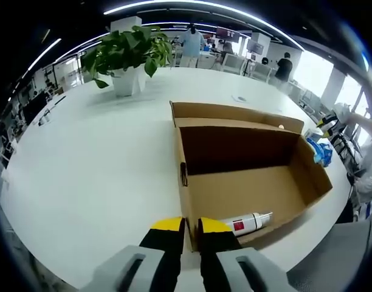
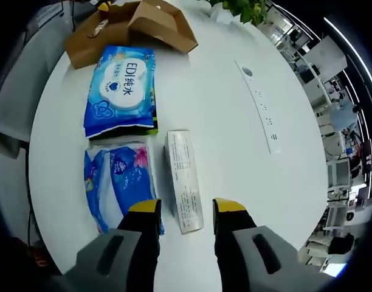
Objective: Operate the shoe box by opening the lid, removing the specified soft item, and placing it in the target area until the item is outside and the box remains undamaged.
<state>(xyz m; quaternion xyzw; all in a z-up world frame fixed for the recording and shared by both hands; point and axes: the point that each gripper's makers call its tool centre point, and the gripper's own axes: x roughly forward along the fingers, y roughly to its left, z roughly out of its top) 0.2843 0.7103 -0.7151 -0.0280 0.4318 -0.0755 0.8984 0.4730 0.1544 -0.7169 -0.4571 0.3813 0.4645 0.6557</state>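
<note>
- One open cardboard shoe box [image 1: 247,176] — also seen far left in the right gripper view.
- One white bottle [image 1: 250,222] inside it.
- Two blue soft packs — wipes pack [image 2: 122,91], tissue pack [image 2: 119,182].
- One slim white carton [image 2: 183,180].
- One potted plant [image 1: 128,58].

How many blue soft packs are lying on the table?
2: a wet-wipes pack near the cardboard box, a second blue pack beside the right gripper. Others may be hidden.
</note>
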